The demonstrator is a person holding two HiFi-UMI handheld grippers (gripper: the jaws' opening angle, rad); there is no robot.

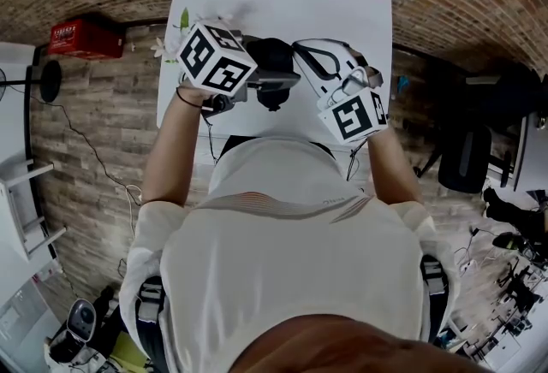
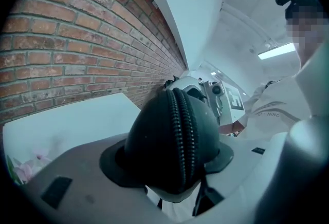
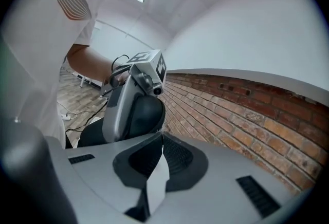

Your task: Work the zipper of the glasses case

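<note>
Black glasses case [image 2: 154, 138] sits clamped in the left tool [image 2: 169, 165] above the counter [image 1: 282, 3], zipper [image 2: 186, 130] looking fully meshed (so the unzipping seems all ahead); right tool [image 3: 161, 138], pinched closed, points at its end.

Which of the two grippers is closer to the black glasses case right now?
Left. The left gripper clamps the glasses case between its jaws; the right gripper, jaws shut, has its tips right at the case's edge.

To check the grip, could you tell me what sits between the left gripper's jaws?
The black, dome-shaped, zippered glasses case fills that gap, gripped on both sides, as the left gripper view shows.
</note>
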